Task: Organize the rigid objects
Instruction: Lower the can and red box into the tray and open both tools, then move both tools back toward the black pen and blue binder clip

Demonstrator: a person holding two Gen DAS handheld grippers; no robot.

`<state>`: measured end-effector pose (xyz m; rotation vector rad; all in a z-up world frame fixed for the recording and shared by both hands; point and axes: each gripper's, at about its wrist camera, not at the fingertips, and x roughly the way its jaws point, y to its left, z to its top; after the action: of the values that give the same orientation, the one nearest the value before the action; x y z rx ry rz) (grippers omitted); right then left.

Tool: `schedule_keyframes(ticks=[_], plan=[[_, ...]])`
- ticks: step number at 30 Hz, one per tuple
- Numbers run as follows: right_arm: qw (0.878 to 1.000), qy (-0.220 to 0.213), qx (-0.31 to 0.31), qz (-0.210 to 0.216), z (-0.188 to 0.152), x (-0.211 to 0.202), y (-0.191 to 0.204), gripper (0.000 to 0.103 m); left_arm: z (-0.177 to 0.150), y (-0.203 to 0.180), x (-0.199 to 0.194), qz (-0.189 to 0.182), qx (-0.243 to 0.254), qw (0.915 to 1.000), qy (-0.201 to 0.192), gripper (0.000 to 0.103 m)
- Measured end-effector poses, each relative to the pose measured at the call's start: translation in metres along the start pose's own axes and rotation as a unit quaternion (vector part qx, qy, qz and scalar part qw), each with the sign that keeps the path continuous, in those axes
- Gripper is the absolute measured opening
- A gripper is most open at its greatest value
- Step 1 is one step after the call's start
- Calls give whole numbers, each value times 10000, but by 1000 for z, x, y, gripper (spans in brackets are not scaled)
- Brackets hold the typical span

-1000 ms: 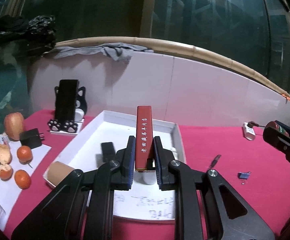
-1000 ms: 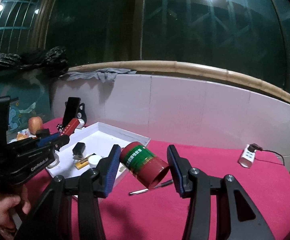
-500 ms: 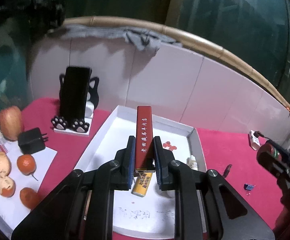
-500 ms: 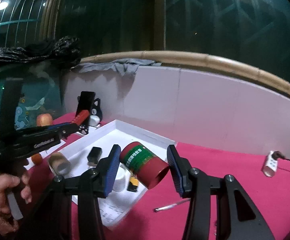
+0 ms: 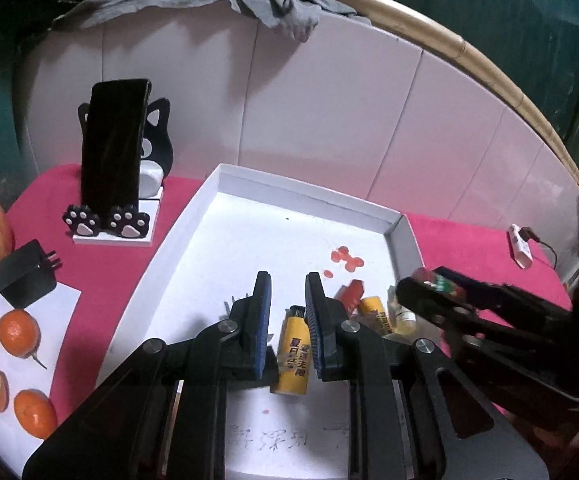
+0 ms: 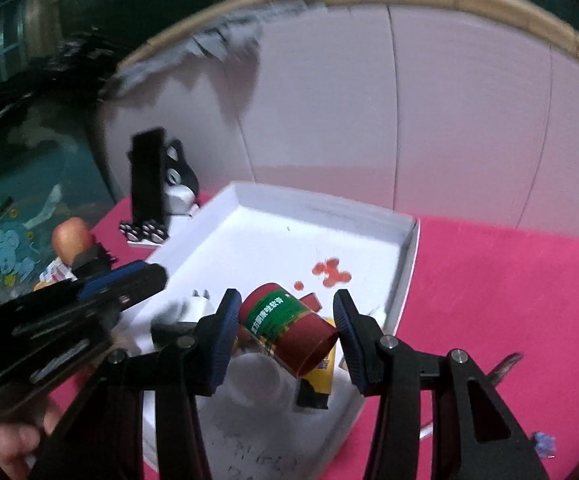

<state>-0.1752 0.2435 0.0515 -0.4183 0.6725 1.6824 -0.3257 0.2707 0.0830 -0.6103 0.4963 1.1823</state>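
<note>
Lighters in tray, phone stand left

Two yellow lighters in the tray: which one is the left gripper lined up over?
The yellow lighter seen through the gap between the left gripper's fingers, black cap pointing away. The second lighter lies off to the right, beside a small bottle.

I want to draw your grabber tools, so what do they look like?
Both look alike. The left gripper and the right gripper have black frames shaped like two forked arms, with round silver screws at the joints. Each finger ends in a blue ribbed pad. I can't see any cables on them.
</note>
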Motion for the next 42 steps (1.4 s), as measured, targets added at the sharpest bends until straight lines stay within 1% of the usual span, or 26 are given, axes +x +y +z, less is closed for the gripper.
schedule_keyframes(ticks=[3,4,5,6,7,8,9,12,13,14,16,22,24,25,26,27,31,37,40,42], plan=[[9999,95,54,51,-4,8,0,48,0,3,-2,126,-62,9999,-89,17],[9999,112,48,89,-5,9,1,48,0,6,-3,167,-113,9997,-120,20],[9999,125,37,112,-5,11,2,48,0,8,-3,172,-160,9996,-135,33],[9999,105,8,101,-5,12,3,53,1,11,-4,181,-250,9994,-157,44],[10000,64,-31,58,-7,11,5,60,1,13,-5,193,-308,9992,-181,70],[10000,-5,-69,16,-8,9,7,74,1,15,-7,227,-363,9988,-227,86],[9999,-60,-101,-14,-8,8,8,84,1,17,-9,296,-408,9983,-297,88],[9994,-243,-189,-131,-8,2,11,84,0,21,-13,425,-502,9970,-398,91],[9993,-282,-197,-147,-8,-1,11,84,1,22,-14,474,-520,9967,-400,98],[9991,-326,-204,-153,-8,-4,10,85,1,22,-15,542,-526,9964,-395,103],[9987,-432,-186,-174,-8,-13,7,85,1,22,-18,596,-524,9959,-430,103],[9974,-678,-36,-224,-15,-46,-17,86,3,9,-31,471,-464,9962,-563,103],[9968,-740,92,-296,-20,-59,-32,91,4,0,-35,373,-402,9967,-596,103],[9963,-770,163,-353,-23,-65,-40,93,4,-5,-37,317,-356,9970,-613,103],[9953,-806,257,-470,-27,-74,-52,101,5,-9,-39,287,-323,9971,-622,103],[9944,-842,319,-546,-30,-80,-60,103,5,-15,-40,238,-267,9973,-637,103],[9889,-902,643,-993,-46,-108,-107,103,4,-40,-44,58,-38,9979,-650,103],[9765,-822,1235,-1566,-74,-136,-179,103,-2,-86,-37,-249,482,9973,-488,103],[9723,-618,1350,-1803,-88,-138,-199,103,-9,-108,-30,-374,682,9963,-355,103],[9731,-466,1305,-1838,-96,-135,-205,103,-15,-124,-24,-506,844,9949,-234,103]])
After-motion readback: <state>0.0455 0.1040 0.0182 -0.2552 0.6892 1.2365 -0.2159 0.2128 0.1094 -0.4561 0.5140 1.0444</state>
